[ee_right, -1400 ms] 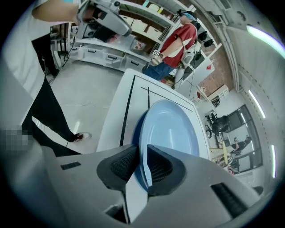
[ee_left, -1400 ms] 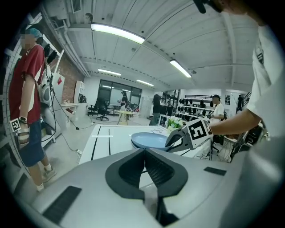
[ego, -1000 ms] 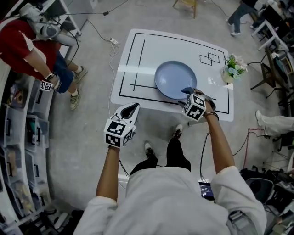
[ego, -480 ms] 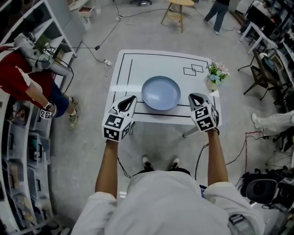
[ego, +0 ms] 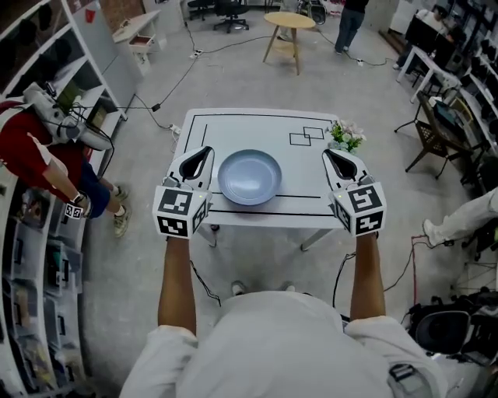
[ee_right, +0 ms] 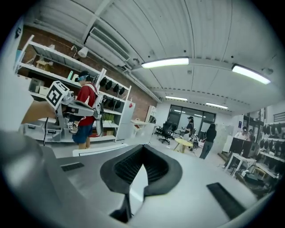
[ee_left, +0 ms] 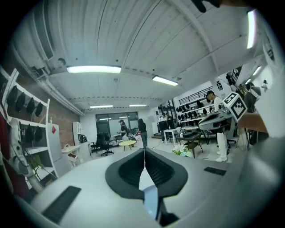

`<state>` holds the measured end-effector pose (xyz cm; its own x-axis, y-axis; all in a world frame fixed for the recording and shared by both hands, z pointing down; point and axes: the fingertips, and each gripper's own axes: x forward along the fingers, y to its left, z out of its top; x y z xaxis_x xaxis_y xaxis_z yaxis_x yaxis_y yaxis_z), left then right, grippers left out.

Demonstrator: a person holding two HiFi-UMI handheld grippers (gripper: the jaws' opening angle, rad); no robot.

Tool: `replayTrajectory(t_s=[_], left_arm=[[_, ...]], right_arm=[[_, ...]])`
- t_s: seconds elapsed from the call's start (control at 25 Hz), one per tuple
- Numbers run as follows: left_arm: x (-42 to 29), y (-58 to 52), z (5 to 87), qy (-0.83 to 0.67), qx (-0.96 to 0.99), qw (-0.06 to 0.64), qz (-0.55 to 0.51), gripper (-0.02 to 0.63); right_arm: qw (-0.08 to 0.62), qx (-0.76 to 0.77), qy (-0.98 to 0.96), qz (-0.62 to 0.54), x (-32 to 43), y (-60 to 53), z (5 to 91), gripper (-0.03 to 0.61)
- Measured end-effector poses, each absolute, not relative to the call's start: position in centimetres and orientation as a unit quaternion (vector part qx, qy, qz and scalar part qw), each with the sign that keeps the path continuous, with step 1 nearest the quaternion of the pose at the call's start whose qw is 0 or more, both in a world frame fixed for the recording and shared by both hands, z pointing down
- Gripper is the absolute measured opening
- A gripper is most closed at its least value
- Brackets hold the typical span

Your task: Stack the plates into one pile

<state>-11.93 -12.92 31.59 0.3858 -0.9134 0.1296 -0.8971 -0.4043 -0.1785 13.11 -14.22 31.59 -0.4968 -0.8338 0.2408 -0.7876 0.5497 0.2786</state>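
Observation:
A pale blue plate [ego: 249, 176] rests on the white table [ego: 264, 128], near its front middle; whether it is one plate or a pile I cannot tell. My left gripper [ego: 205, 151] is held up at the plate's left, jaws shut and empty. My right gripper [ego: 330, 154] is held up at the plate's right, also shut with nothing in it. Both point away from me, level with each other, clear of the plate. In the left gripper view the gripper [ee_left: 144, 151] faces out across the room, and so does the right one [ee_right: 143, 147] in its view.
A small pot of flowers [ego: 344, 135] stands at the table's right side. Black lines mark the tabletop. A person in red [ego: 39, 159] stands by the shelves [ego: 35, 256] on the left. A round wooden stool [ego: 289, 23] sits beyond the table, with desks at the right.
My right gripper has left the plate's near rim, shut, and risen to the plate's right. The left gripper has also come up. The view has tilted up, so more of the room shows.

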Motion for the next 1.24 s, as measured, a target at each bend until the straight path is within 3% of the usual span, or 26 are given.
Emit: replayTrajectory(t_s=[0.2, 0.68, 1.24], left_arm=[[-10.1, -13.1, 29.1, 0.545, -0.83, 0.067, -0.095, 0.02], [-7.9, -12.7, 28.7, 0.533, -0.834, 0.096, -0.107, 0.02], [-8.6, -13.4, 29.9, 0.527, -0.838, 0.085, -0.115, 0.02]], right_arm=[[0.143, 0.464, -0.87, -0.085, 13.7, -14.5, 28.5, 0.012], [0.159, 0.454, -0.871, -0.103, 13.1, -15.2, 28.5, 0.012], [0.181, 0.453, -0.866, -0.109, 11.6, -15.6, 29.0, 0.012]])
